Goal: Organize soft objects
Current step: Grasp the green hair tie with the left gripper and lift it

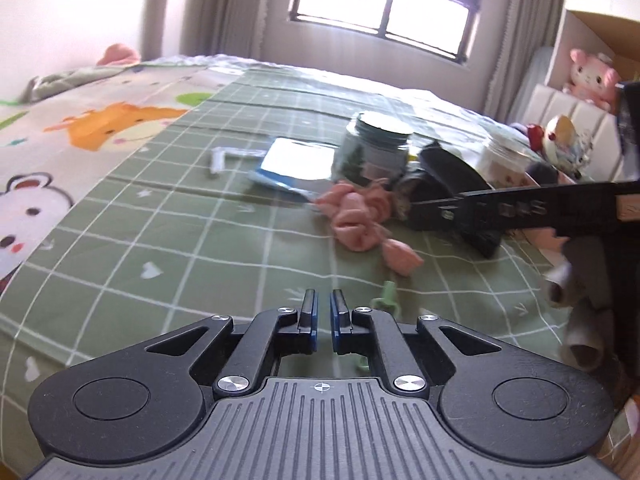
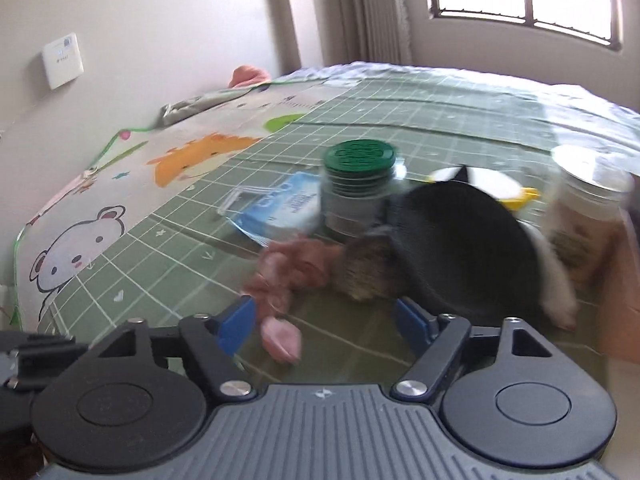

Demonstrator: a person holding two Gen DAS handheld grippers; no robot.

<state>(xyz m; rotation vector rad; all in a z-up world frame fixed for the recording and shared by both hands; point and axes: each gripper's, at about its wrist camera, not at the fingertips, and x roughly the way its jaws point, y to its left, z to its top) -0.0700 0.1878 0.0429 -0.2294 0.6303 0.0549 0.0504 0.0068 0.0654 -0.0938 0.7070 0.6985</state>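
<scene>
Print on blue packet [image 2: 280, 208] and jars too blurred; nothing legible.

Left tool [image 1: 324, 312], nearly closed and empty, faces pink cloth [image 1: 360, 220].

the pink soft toy [image 1: 362, 220] lay crumpled on the green checked bedsheet [image 1: 180, 240], its knotted limbs bunched together, one rounded end [image 1: 401, 258] trailing toward the near edge. just beside it, touching on its right, sat the black plush [image 2: 460, 240], a dark rounded body with white patches and a yellow bit behind, tipped over onto its side. a fuzzy grey-brown tuft [image 2: 366, 272] on the plush pressed against the pink toy. both were blurred in the right wrist view.
</scene>
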